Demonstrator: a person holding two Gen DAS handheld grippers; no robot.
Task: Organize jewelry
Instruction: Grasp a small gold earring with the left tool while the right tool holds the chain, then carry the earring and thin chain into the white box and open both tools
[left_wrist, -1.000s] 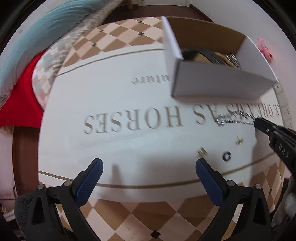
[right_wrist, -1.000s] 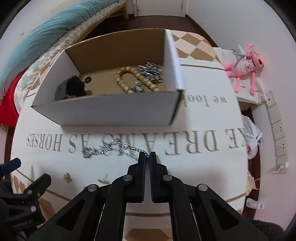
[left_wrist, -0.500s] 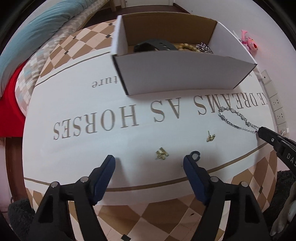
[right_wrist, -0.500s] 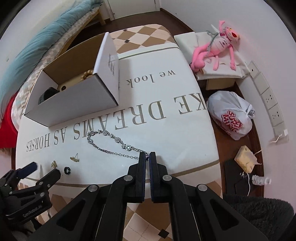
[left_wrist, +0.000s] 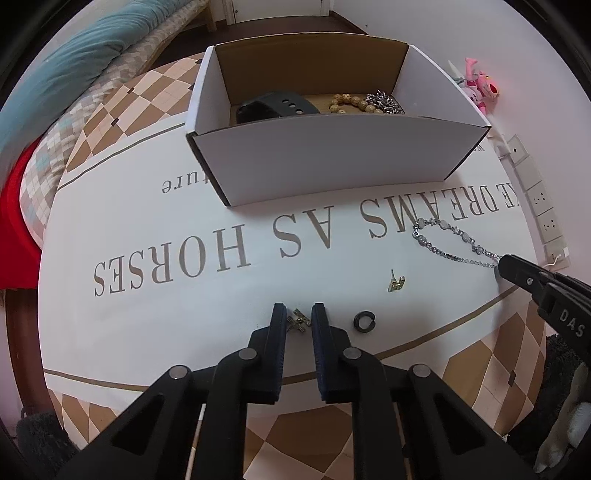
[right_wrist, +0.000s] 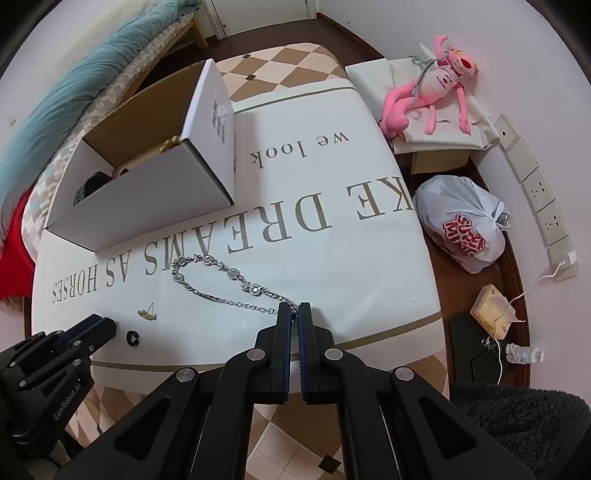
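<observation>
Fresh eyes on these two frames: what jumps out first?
The white cardboard box at the far side of the cloth, already holding a black band and a beaded bracelet. Then the silver chain stretched across the printed cloth, one end pinched in the right gripper. Nearest, the left gripper has its jaws nearly shut around a small gold earring, with a black ring beside it.

Silver bracelet (right_wrist: 225, 280) looped flat; gold earring (left_wrist: 300, 321) beside ring (left_wrist: 364, 322).
</observation>
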